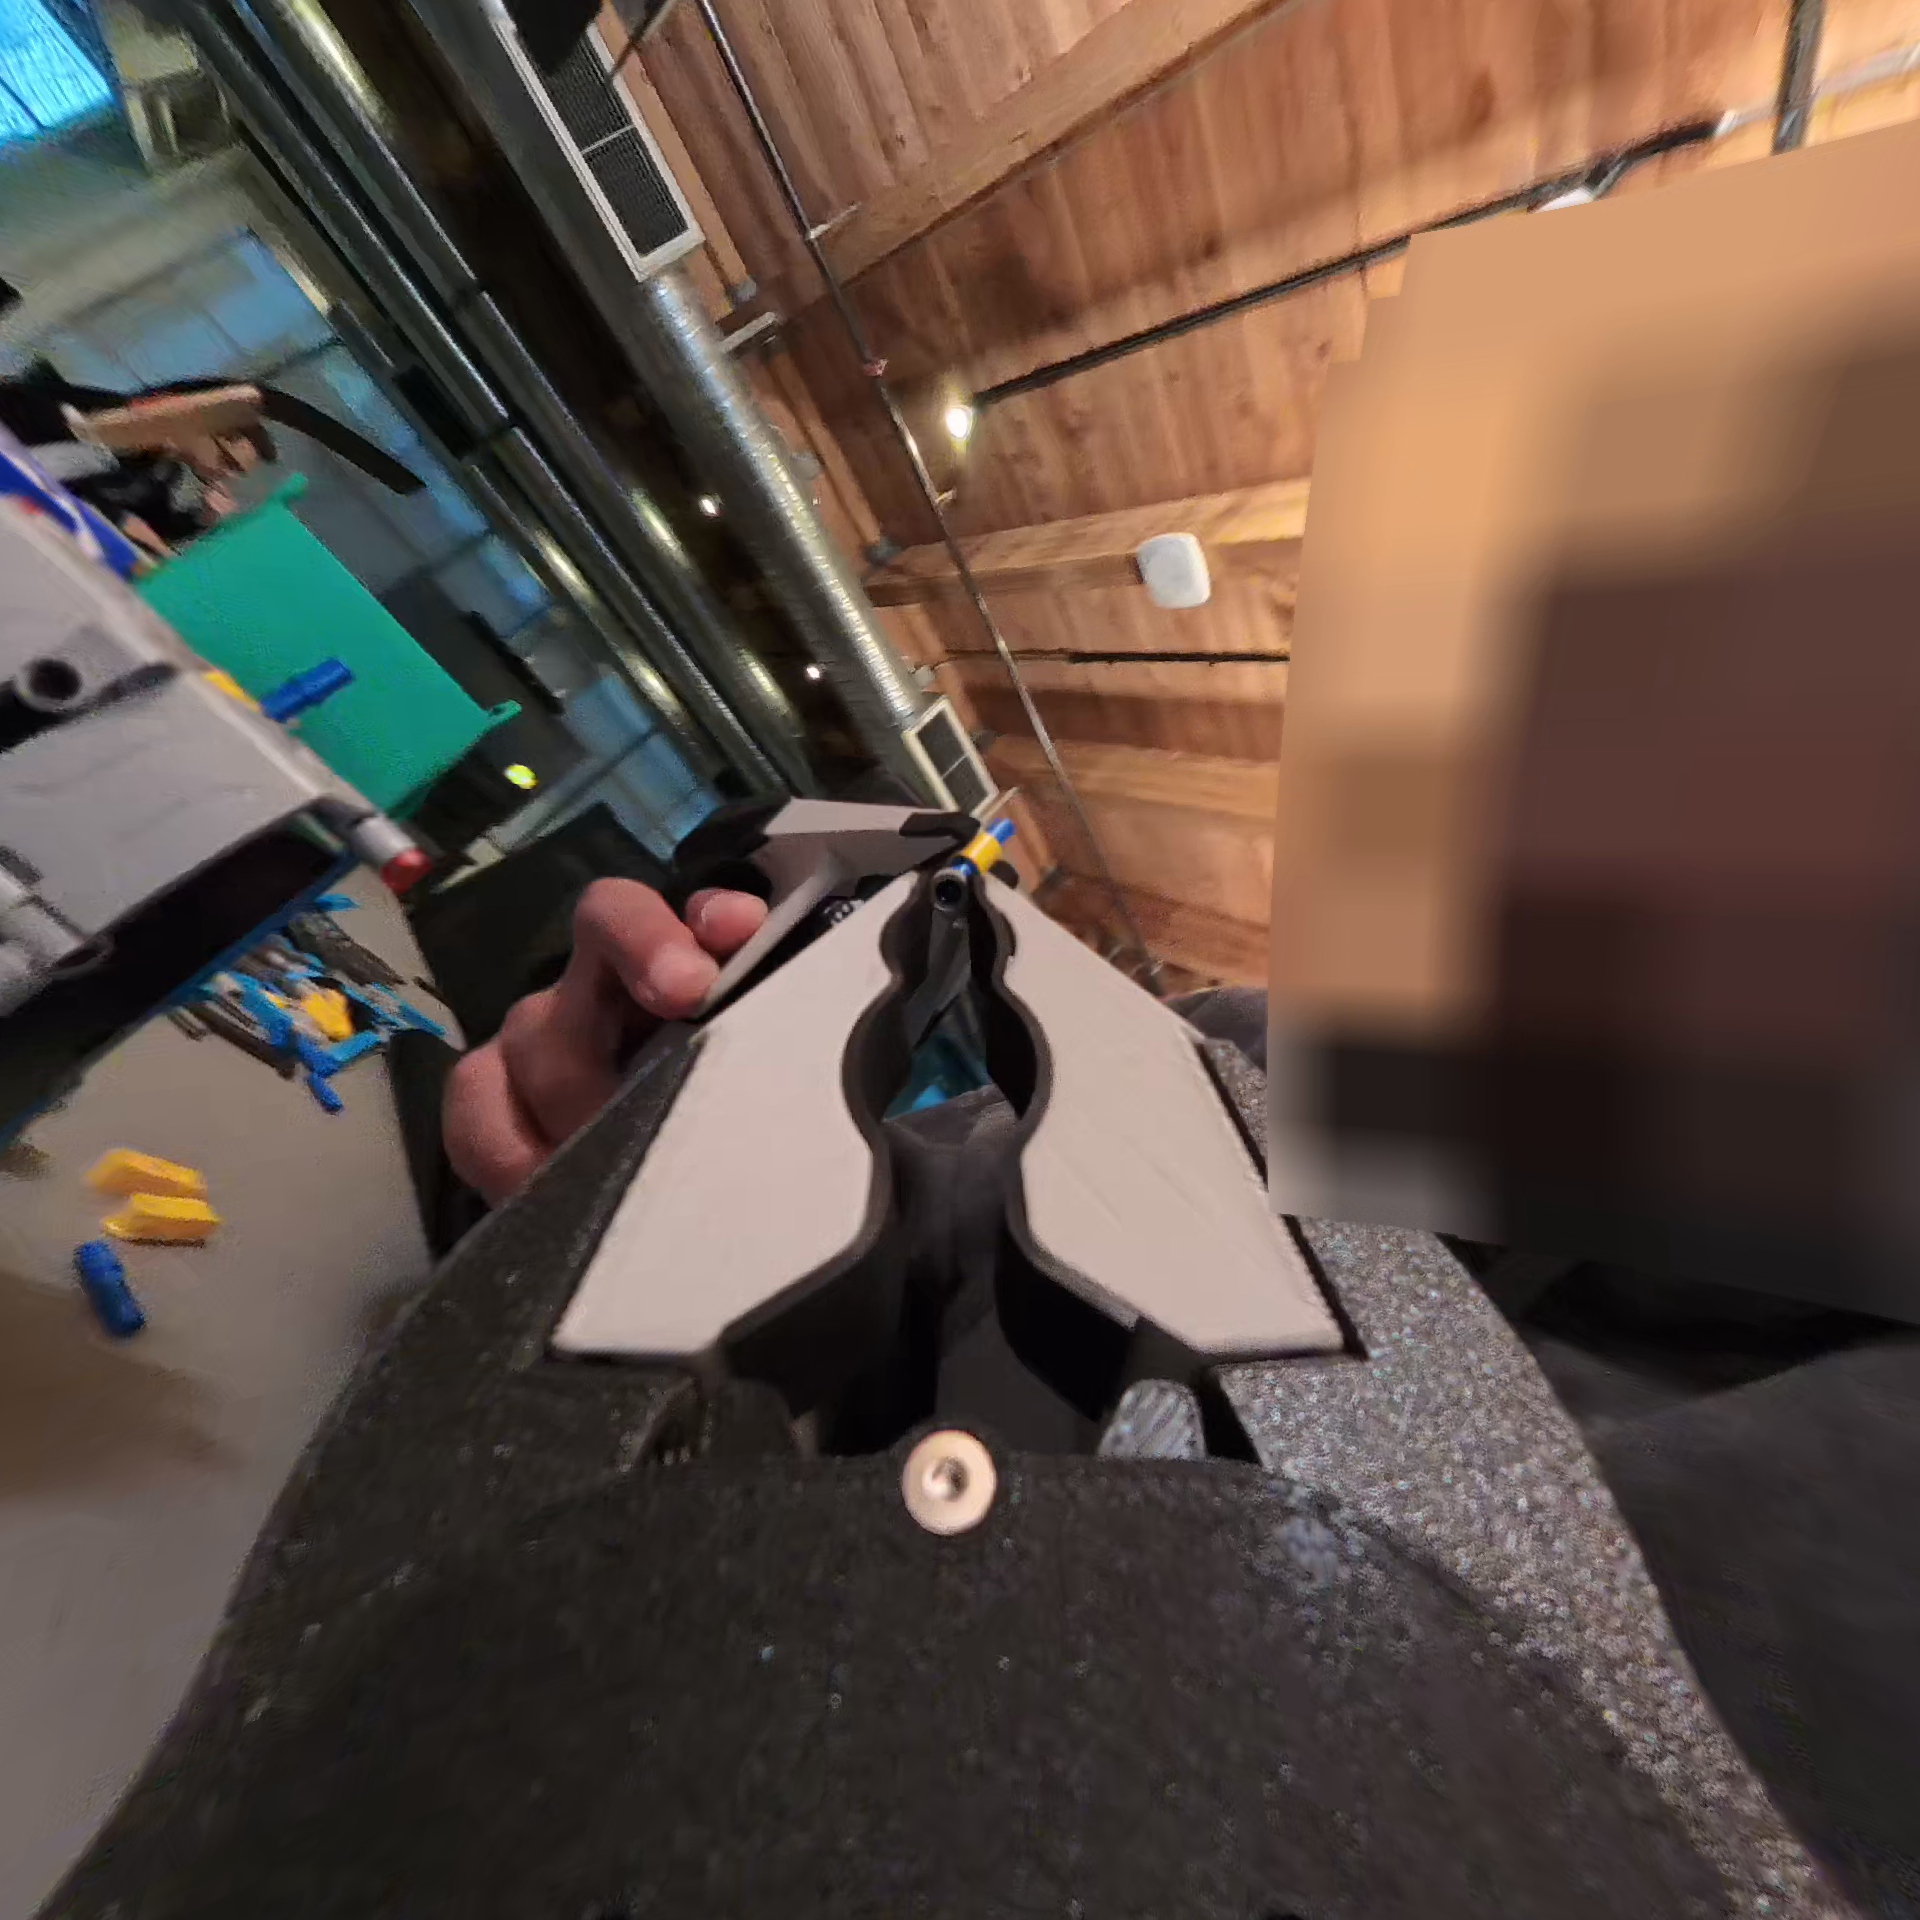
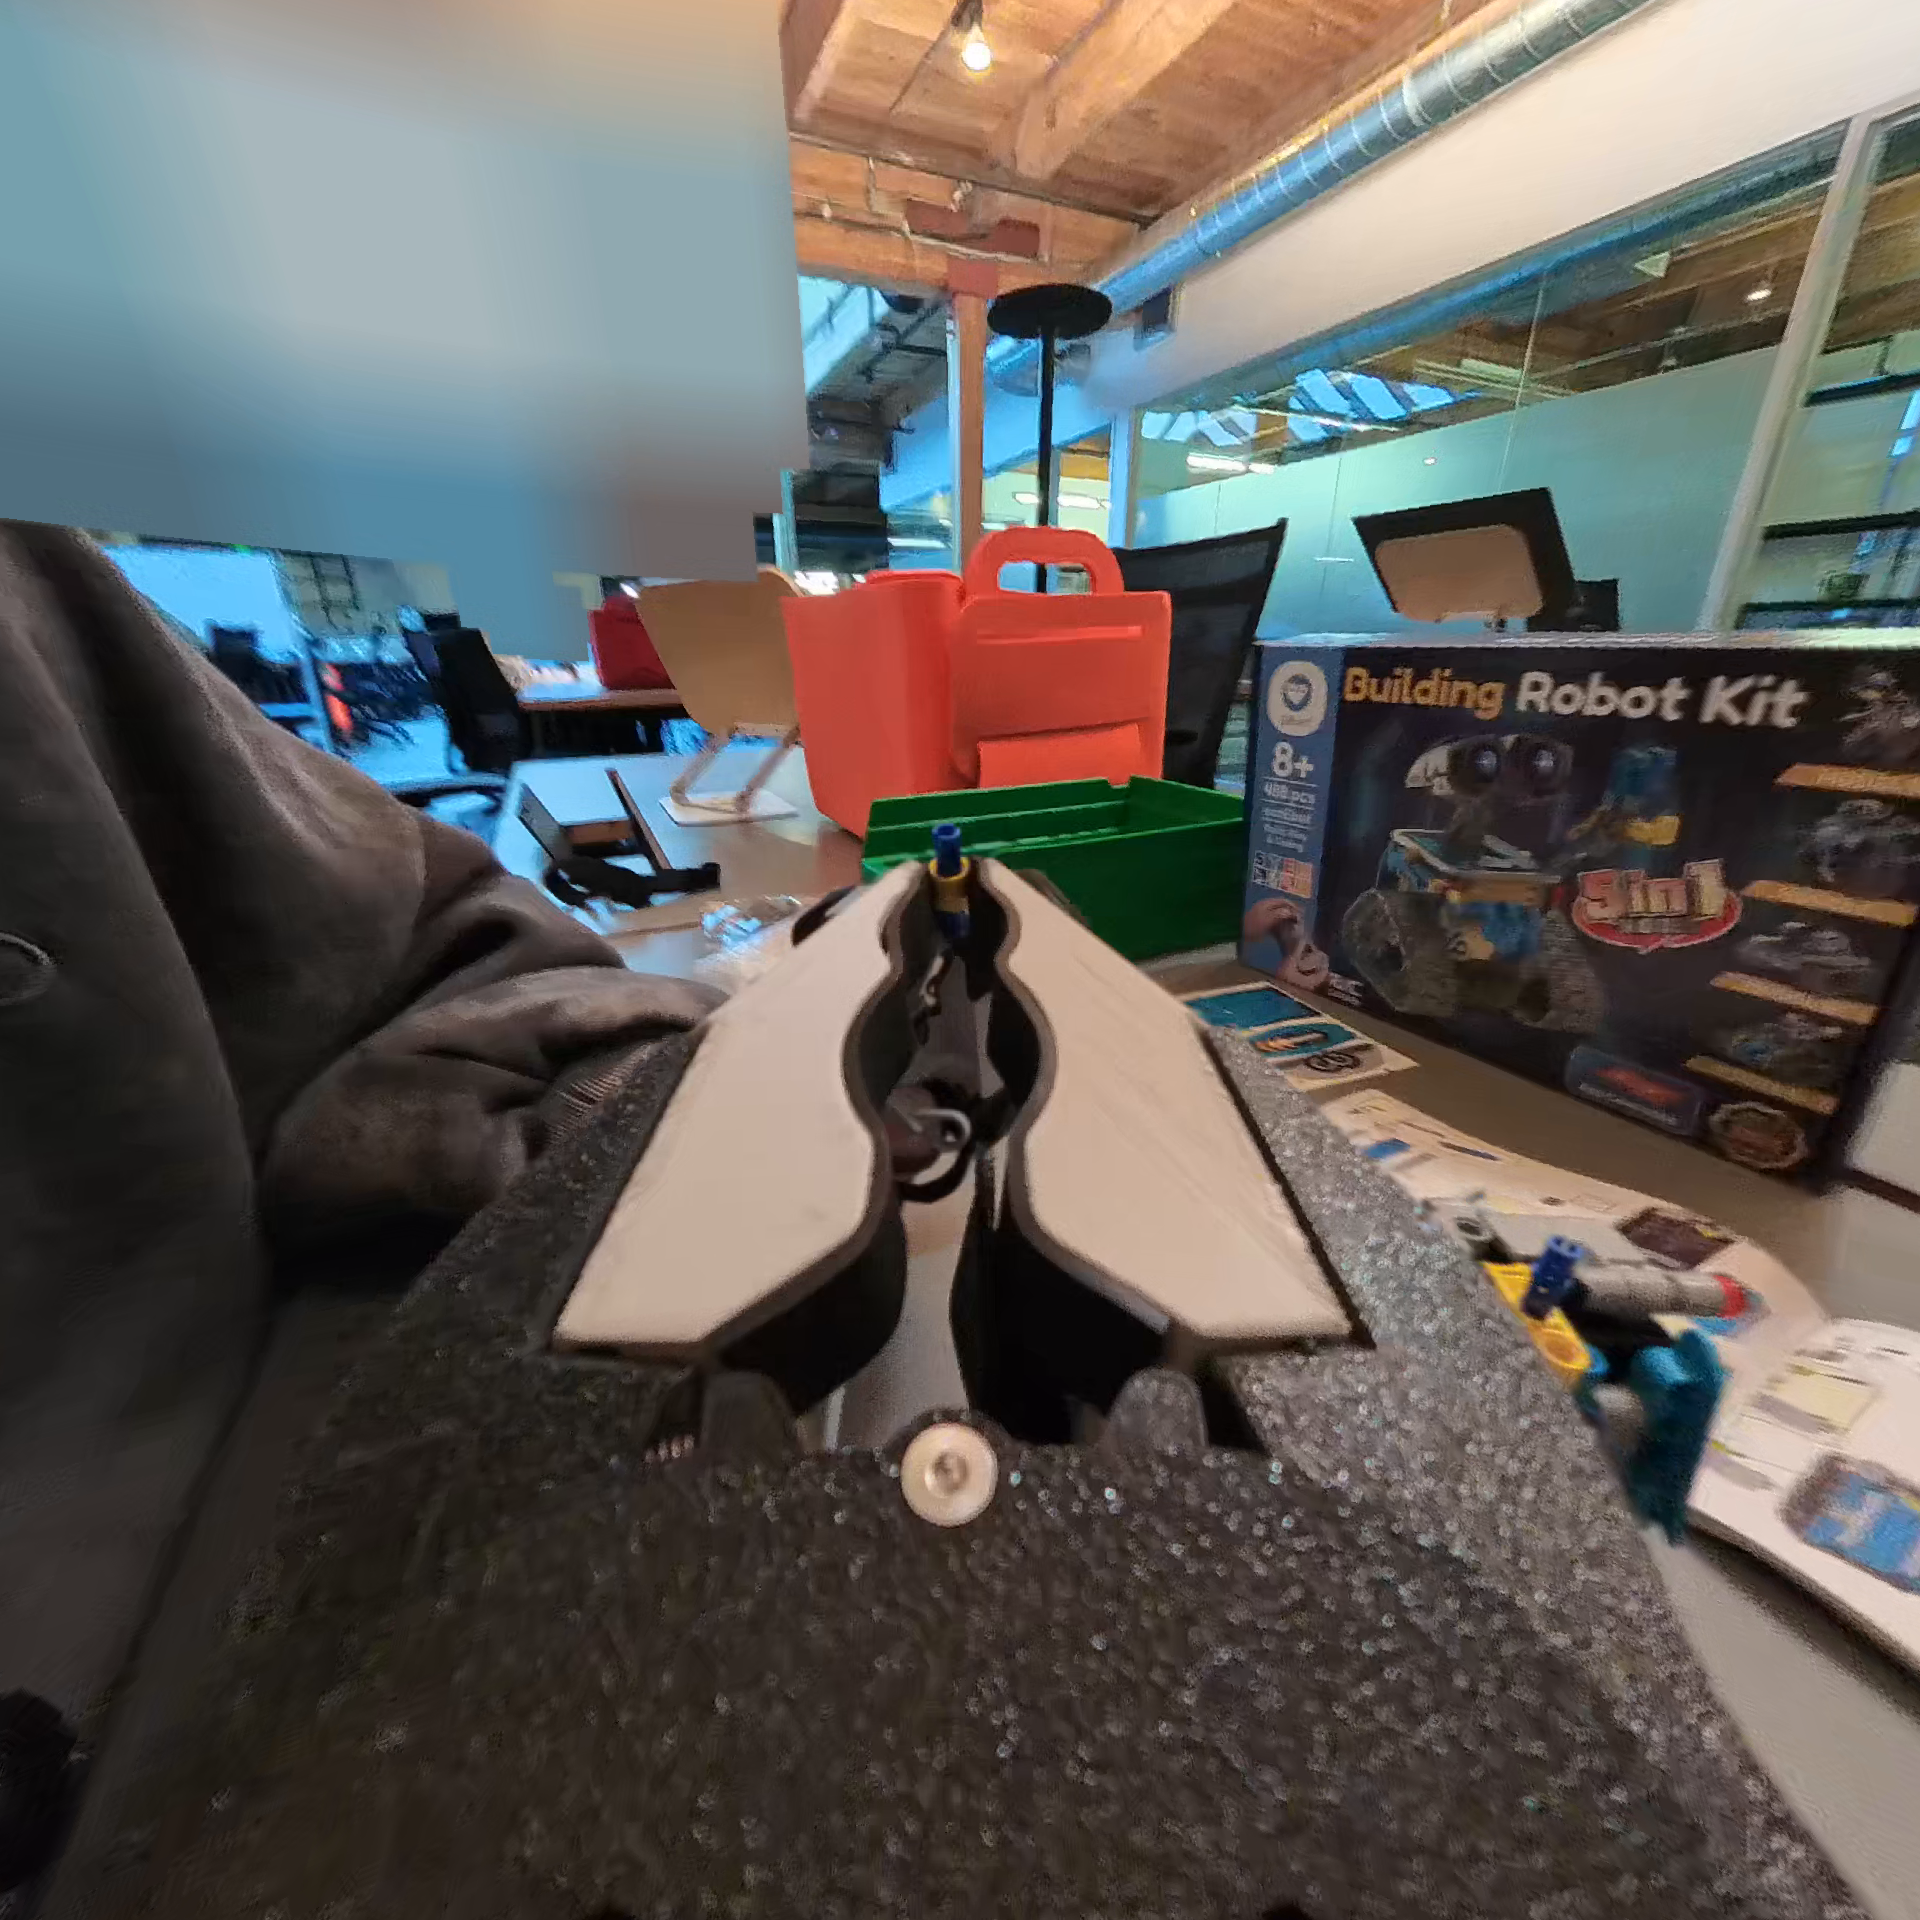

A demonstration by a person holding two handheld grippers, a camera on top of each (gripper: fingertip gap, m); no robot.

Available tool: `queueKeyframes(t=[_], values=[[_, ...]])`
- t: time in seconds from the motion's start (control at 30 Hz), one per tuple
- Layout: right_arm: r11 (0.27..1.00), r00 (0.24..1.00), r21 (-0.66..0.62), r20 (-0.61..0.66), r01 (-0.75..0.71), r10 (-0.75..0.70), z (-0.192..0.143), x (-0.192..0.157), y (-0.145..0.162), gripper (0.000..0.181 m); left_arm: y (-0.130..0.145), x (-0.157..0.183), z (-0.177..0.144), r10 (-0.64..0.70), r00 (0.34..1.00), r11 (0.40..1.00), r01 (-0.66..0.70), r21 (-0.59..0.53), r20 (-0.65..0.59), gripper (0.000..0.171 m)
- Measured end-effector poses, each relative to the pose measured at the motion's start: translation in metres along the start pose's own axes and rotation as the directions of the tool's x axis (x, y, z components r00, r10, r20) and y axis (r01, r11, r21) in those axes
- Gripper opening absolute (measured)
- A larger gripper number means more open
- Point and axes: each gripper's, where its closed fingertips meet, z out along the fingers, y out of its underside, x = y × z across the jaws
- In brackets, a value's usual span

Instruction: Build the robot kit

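Note:
In the left wrist view my left gripper (image 1: 948,896) is tilted up toward the ceiling and shut on a thin black rod (image 1: 940,961) with a hollow round end. The right gripper (image 1: 940,828), held by a hand (image 1: 582,1029), meets it tip to tip, and its small blue and yellow piece (image 1: 985,847) sits right at the rod's end. In the right wrist view my right gripper (image 2: 948,883) is shut on that blue and yellow piece (image 2: 948,871), which sticks out past the fingertips. A dark part with a metal ring (image 2: 935,1127) shows in the gap between the fingers.
A green tray (image 2: 1091,862), an orange bag (image 2: 997,686) and a dark kit box (image 2: 1579,883) stand on the table. Instruction sheets (image 2: 1787,1413) and loose blue and yellow parts (image 2: 1579,1309) lie at the right. A dark sleeve (image 2: 260,987) fills the left. Yellow parts (image 1: 156,1195) lie on the table.

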Motion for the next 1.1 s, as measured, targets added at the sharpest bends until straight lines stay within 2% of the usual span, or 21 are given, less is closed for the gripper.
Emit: queueKeyframes(t=[0.03, 0.13, 0.3, 0.4, 0.5, 0.57, 0.63, 0.77, 1.1], values=[[0.999, 0.999, 0.015, 0.022, -0.046, 0.045, 0.000, -0.002, -0.002, 0.006, 0.001, 0.002, 0.001, 0.033, 0.999, 0.999, -0.032, -0.009, 0.008, 0.006], [0.988, 0.987, 0.027, 0.044, -0.153, 0.152, 0.000, 0.001, 0.000, 0.007, -0.001, 0.001, -0.002, 0.025, 1.000, 1.000, -0.025, -0.008, 0.012, 0.006], [0.991, 0.991, -0.013, 0.010, -0.136, 0.136, 0.000, 0.004, 0.009, 0.007, -0.009, -0.002, -0.006, -0.019, 1.000, 0.999, 0.019, 0.030, 0.001, 0.006], [0.992, 0.992, -0.017, -0.004, -0.128, 0.128, -0.002, 0.005, 0.009, 0.007, -0.004, -0.004, -0.005, 0.041, 0.998, 0.999, -0.041, -0.014, 0.042, 0.006], [0.992, 0.992, -0.021, -0.009, -0.127, 0.127, -0.002, 0.006, 0.009, 0.007, -0.007, -0.004, -0.006, 0.096, 0.993, 0.995, -0.096, -0.007, 0.066, 0.005], [0.982, 0.982, 0.025, 0.011, -0.187, 0.187, -0.004, 0.009, 0.003, 0.007, -0.011, -0.004, -0.007, 0.094, 0.994, 0.995, -0.095, 0.017, 0.060, 0.006], [0.960, 0.962, 0.065, 0.027, -0.272, 0.271, -0.005, 0.014, -0.001, 0.007, -0.005, -0.004, -0.005, 0.108, 0.992, 0.994, -0.108, -0.009, 0.063, 0.006], [0.965, 0.965, 0.039, 0.024, -0.261, 0.260, -0.002, 0.013, 0.004, 0.007, 0.004, -0.008, -0.001, 0.152, 0.984, 0.987, -0.147, -0.058, 0.088, 0.006], [0.964, 0.964, -0.001, 0.015, -0.265, 0.265, -0.003, 0.013, 0.011, 0.007, 0.000, -0.007, -0.004, 0.168, 0.981, 0.985, -0.164, -0.047, 0.100, 0.006]])
